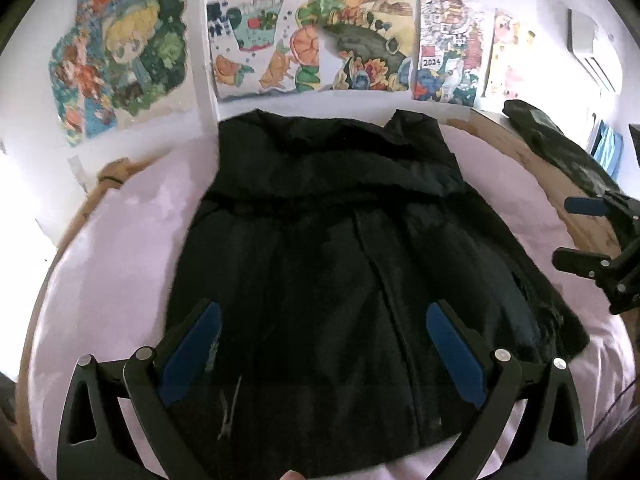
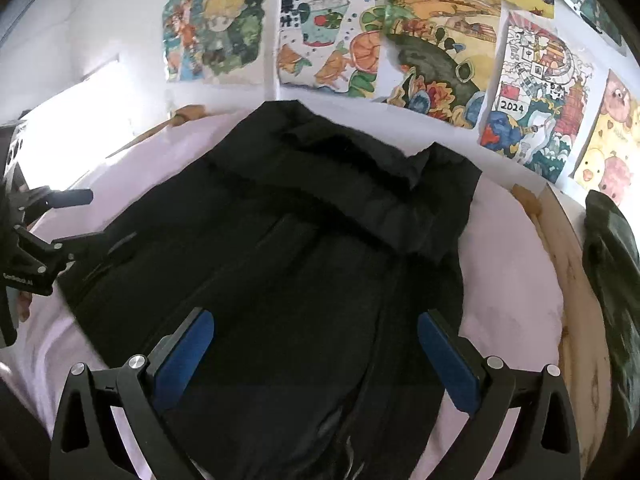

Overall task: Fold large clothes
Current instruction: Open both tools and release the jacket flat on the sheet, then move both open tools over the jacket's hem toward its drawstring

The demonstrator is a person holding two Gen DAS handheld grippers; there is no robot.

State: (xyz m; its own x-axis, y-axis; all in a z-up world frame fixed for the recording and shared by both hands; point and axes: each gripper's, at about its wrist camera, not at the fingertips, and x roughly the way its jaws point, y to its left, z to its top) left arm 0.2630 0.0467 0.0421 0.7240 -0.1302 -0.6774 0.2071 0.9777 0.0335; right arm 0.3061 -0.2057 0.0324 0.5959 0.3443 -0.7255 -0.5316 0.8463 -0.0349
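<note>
- Your left claw and right claw both hang with jaws wide apart, empty, above the large black padded jacket.
- The jacket lies spread on the pale pink sheet, stretching toward 12 o'clock.
- Bare sheet borders it at 3 and 9 o'clock.

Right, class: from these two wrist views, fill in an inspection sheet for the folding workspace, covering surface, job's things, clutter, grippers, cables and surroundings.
Surface: pale pink sheet over a wooden-edged table.
Job's things: black jacket lying spread on the sheet, its top part folded over at the far end.
Clutter: another dark garment heaped at the table's right edge.
Grippers: left gripper and right gripper both open, hanging above the jacket, nothing between the pads.
Cables: nothing seen.
Surroundings: white wall with colourful drawings; a white wall unit at far right.
</note>
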